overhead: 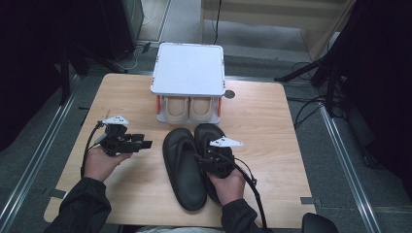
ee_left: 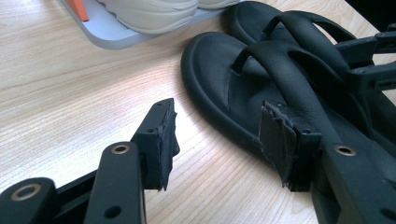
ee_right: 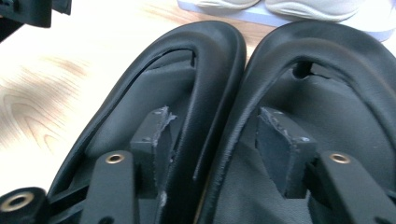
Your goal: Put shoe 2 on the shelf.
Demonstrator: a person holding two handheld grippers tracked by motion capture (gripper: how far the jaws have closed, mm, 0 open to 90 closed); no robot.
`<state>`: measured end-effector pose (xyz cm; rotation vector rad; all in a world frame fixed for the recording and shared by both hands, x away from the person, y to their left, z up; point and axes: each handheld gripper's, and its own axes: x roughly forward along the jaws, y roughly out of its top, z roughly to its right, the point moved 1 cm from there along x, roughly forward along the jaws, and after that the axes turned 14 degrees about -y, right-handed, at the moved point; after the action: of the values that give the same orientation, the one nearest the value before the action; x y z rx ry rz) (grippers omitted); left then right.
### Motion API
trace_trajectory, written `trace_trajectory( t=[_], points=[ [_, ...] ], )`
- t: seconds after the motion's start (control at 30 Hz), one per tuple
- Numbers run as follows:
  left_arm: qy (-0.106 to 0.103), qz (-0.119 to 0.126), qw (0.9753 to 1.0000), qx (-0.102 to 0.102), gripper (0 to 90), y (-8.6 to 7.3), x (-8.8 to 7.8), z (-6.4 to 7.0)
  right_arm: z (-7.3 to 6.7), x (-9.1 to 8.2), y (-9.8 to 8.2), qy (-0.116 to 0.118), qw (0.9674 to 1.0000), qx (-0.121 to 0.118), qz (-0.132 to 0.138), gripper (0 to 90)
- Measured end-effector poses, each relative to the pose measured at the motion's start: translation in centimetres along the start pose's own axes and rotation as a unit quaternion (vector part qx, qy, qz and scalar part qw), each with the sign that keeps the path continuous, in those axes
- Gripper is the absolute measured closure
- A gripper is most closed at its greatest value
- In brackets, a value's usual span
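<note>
In the high view, the left gripper (overhead: 145,143) lies level in the person's left hand (overhead: 99,162) over the table (overhead: 262,116), jaws apart, pointing at two black sandals (overhead: 182,167) lying side by side. The right gripper (overhead: 208,158) sits over the right sandal, jaws apart.

In the left gripper view its jaws gape above bare wood, the nearer sandal just beside one jaw.

In the right gripper view the wide jaws straddle the sandals' touching inner edges, clamping nothing.

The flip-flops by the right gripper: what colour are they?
Plain black, both flip-flops, straps included; the high view shows them best.
</note>
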<state>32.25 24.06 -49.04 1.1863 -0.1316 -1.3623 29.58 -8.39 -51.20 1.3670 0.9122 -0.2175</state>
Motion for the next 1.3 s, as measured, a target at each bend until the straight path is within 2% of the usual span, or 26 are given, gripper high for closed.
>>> trace_trajectory(
  t=[0.2,0.43,0.8,0.9,0.97,1.3],
  points=[
    [0.000,0.002,1.0000,-0.003,46.5,0.0,0.0,0.0,-1.0,0.7,-0.4,-0.011,0.9999,-0.001,-0.009,41.5],
    [0.001,0.003,1.0000,-0.004,46.6,0.0,0.1,-0.1,-1.4,1.3,-0.8,-0.026,0.9996,0.003,-0.012,50.2],
    [0.003,0.000,1.0000,-0.004,46.4,0.0,0.1,-0.2,-1.1,1.3,-0.9,-0.025,0.9995,0.011,-0.013,61.2],
    [0.003,0.000,1.0000,-0.003,46.4,0.0,0.1,-0.2,-1.0,1.3,-1.0,-0.037,0.9991,0.013,-0.014,68.4],
    [0.002,0.000,1.0000,-0.003,46.4,0.0,0.1,-0.2,-0.7,1.3,-1.0,-0.032,0.9991,0.024,-0.016,69.2],
    [-0.002,0.006,0.9999,-0.008,46.5,0.1,0.1,-0.4,-0.4,1.2,-0.9,-0.032,0.9984,0.040,-0.023,73.3]
  ],
)
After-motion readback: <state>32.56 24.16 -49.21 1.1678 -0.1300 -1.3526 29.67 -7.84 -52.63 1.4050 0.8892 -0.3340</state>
